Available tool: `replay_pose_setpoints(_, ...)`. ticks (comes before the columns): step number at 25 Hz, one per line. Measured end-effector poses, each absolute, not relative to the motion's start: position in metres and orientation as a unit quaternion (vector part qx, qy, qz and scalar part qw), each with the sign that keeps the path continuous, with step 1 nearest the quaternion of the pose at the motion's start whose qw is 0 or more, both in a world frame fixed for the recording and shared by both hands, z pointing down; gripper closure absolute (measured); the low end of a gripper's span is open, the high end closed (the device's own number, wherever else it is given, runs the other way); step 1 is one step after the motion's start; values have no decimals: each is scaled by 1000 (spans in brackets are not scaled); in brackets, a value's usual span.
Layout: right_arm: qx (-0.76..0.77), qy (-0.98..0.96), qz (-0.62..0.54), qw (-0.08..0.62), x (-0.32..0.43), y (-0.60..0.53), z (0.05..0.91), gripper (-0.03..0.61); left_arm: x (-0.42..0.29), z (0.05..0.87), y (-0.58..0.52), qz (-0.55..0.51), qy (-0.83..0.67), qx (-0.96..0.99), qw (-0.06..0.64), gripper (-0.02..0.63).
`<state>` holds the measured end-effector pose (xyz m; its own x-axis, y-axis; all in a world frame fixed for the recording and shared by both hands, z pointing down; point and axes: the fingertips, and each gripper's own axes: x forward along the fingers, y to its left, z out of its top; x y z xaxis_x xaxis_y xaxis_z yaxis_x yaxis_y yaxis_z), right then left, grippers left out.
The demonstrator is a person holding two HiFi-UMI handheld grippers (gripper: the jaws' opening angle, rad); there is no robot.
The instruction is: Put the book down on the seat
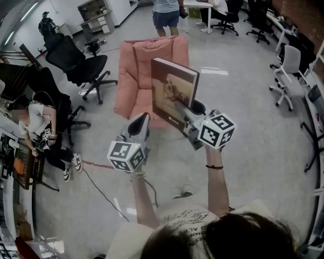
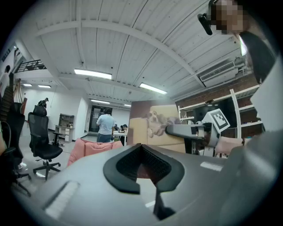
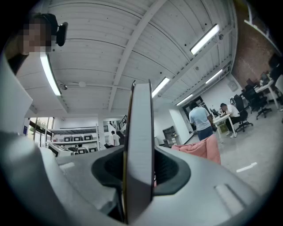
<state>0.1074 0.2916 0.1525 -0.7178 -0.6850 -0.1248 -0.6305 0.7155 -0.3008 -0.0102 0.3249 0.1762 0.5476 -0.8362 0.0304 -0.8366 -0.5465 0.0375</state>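
Observation:
A large hardcover book (image 1: 174,93) with a dog photo on its cover stands upright in the air, above the front of the pink cushioned seat (image 1: 136,76) on the floor. My right gripper (image 1: 190,117) is shut on the book's lower edge. In the right gripper view the book's edge (image 3: 140,145) fills the gap between the jaws, with the pink seat (image 3: 201,148) beyond. My left gripper (image 1: 139,124) hovers to the left of the book, shut and holding nothing. The left gripper view shows the book (image 2: 152,126), the right gripper (image 2: 190,131) and the seat (image 2: 90,148).
A black office chair (image 1: 76,63) stands left of the seat and a person sits at the far left (image 1: 38,121). Another person (image 1: 166,15) stands behind the seat. A white chair (image 1: 288,76) and desks are at the right. A cable (image 1: 101,189) runs across the floor.

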Motion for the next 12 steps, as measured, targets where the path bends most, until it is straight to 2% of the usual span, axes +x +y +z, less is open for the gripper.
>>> replay_pose_setpoints(12, -356, 920, -121, 113, 124, 295, 158, 431, 10, 182, 326, 11, -472, 881, 24, 623)
